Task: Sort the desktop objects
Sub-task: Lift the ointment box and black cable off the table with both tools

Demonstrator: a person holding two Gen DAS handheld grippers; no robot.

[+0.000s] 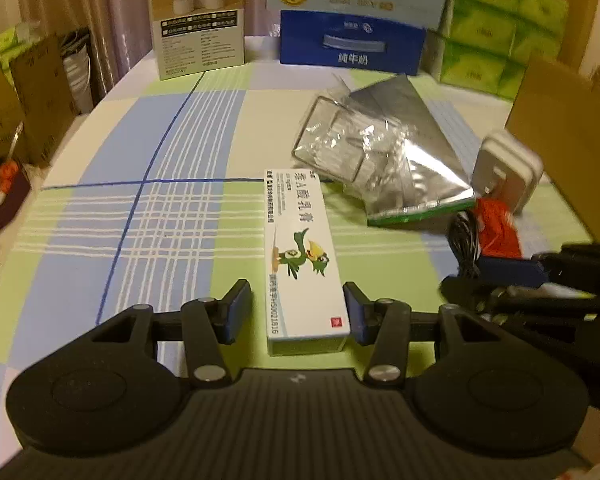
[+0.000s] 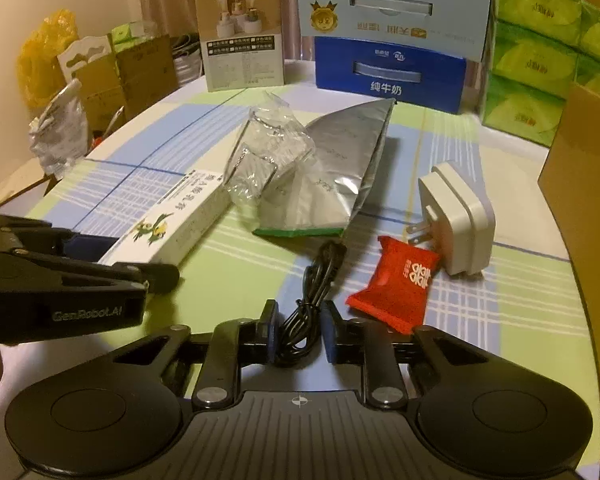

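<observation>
Ointment box (image 1: 302, 264) looks light and stiff; left gripper (image 1: 298, 312) straddles its near end, jaws open. Right gripper (image 2: 299, 334) brackets the limp black cable (image 2: 312, 300), not clamped.

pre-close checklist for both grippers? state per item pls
1. Left gripper open, straddling the ointment box: ok.
2. Box centred between left fingers: not ok, it sits against the right pad.
3. Right gripper open around the black cable: ok.
4. Whole cable coil between the pads: cannot tell, a loop trails forward.
5. Red packet apart from the right finger: cannot tell, it lies very near.
6. Grippers apart from each other: ok, though close.
</observation>
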